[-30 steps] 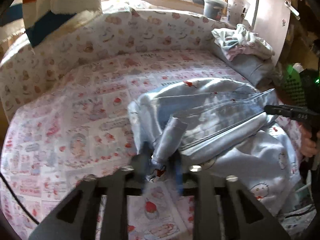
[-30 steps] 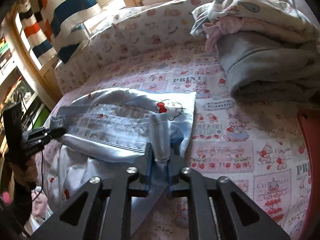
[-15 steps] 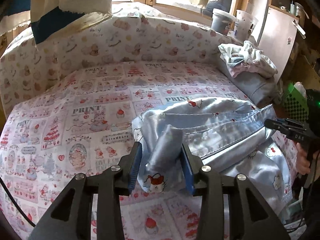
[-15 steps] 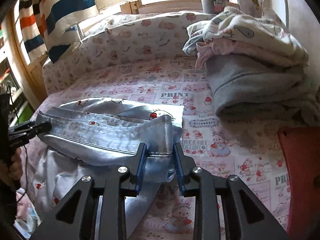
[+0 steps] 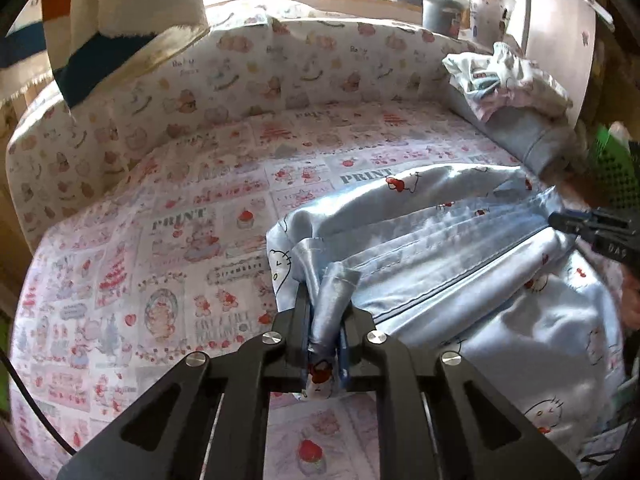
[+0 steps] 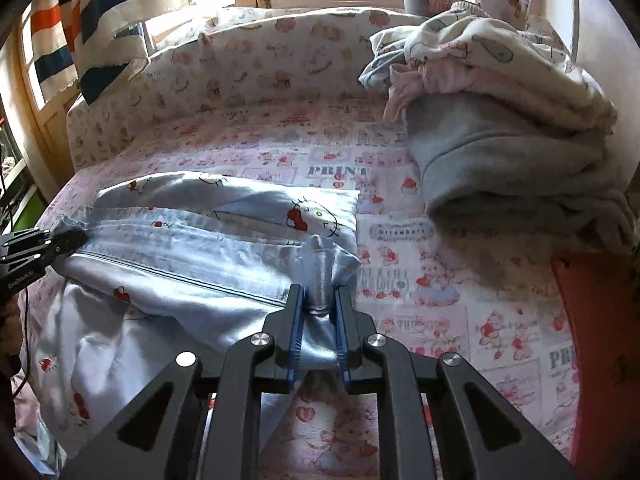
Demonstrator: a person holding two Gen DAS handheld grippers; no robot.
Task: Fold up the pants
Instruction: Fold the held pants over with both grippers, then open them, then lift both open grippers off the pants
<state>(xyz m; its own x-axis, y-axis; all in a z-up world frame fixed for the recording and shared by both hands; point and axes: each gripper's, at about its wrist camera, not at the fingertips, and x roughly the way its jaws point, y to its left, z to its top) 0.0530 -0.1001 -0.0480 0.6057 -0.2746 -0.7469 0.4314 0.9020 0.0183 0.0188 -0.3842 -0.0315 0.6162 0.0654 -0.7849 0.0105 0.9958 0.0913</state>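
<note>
Light blue pants [image 5: 440, 248] printed with cat faces and red bows lie crumpled on the patterned bed sheet [image 5: 160, 264]. My left gripper [image 5: 326, 308] has its jaws closing, pads pressed on a bunched fold at the pants' left end. In the right wrist view the pants [image 6: 180, 248] stretch leftward, and my right gripper [image 6: 318, 296] is likewise closing, pinching a fold at their right end. Each gripper shows in the other's view: the right gripper [image 5: 576, 226] at the far end of the seam, the left gripper [image 6: 60, 240] at the left edge.
A pile of clothes stands at the bed's right: a folded grey garment [image 6: 500, 168] with white and pink ones [image 6: 480, 52] on top. A padded printed wall [image 5: 240, 80] rims the bed. A striped cloth [image 6: 100, 12] hangs above. A red object [image 6: 592, 320] borders the right.
Both grippers stood wider around their folds half a second ago and have closed on the fabric again. The pants have barely shifted on the sheet.
</note>
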